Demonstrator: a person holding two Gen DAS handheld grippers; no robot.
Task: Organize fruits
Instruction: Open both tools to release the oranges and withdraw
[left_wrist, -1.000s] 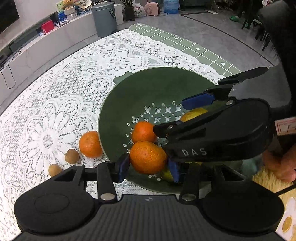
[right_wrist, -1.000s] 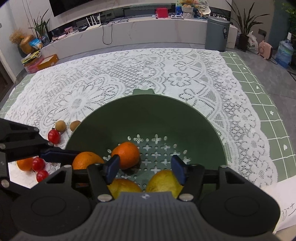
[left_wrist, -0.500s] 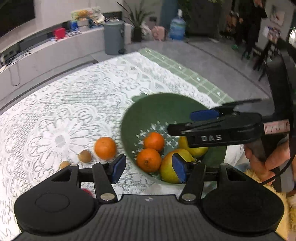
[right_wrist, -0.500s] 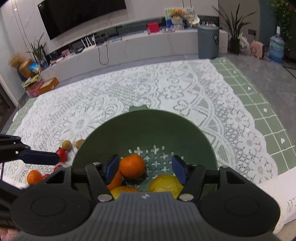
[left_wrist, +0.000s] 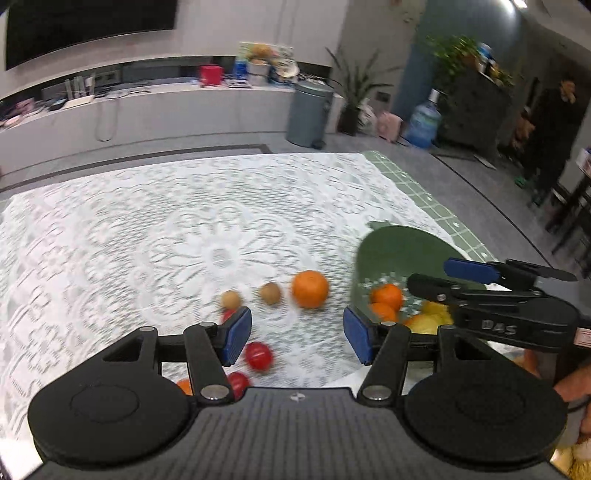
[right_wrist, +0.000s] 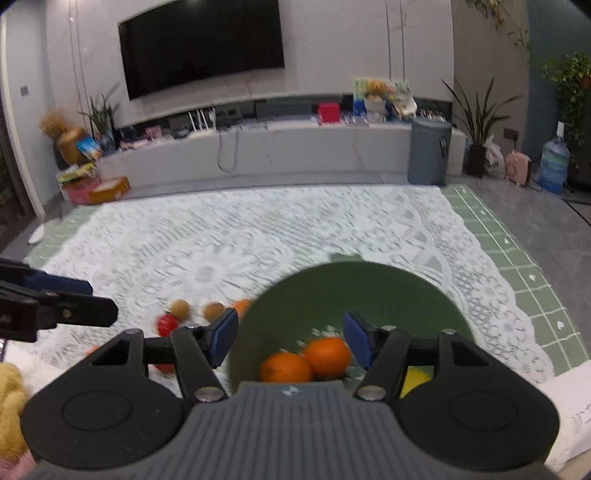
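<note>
A green colander (left_wrist: 402, 247) (right_wrist: 354, 288) sits at the right of the lace cloth and holds two oranges (right_wrist: 306, 360) and yellow fruit (left_wrist: 430, 319). On the cloth to its left lie a loose orange (left_wrist: 309, 288), two small brown fruits (left_wrist: 270, 292) and red tomatoes (left_wrist: 258, 355). My left gripper (left_wrist: 297, 334) is open and empty, above the cloth between the tomatoes and the colander. My right gripper (right_wrist: 290, 338) is open and empty over the colander's near rim; in the left wrist view it (left_wrist: 491, 288) hangs over the bowl.
The white lace cloth (left_wrist: 166, 229) covers a green checked mat (right_wrist: 517, 266). A grey bin (right_wrist: 428, 155) and a low white bench (right_wrist: 258, 147) stand beyond the far edge. A hand (left_wrist: 570, 384) holds the right gripper; something yellow and furry (right_wrist: 11, 402) lies at the near left.
My left gripper let go of the orange into the colander, opened, and swung left and up away from the bowl. The right gripper rose and tilted up, staying open.
</note>
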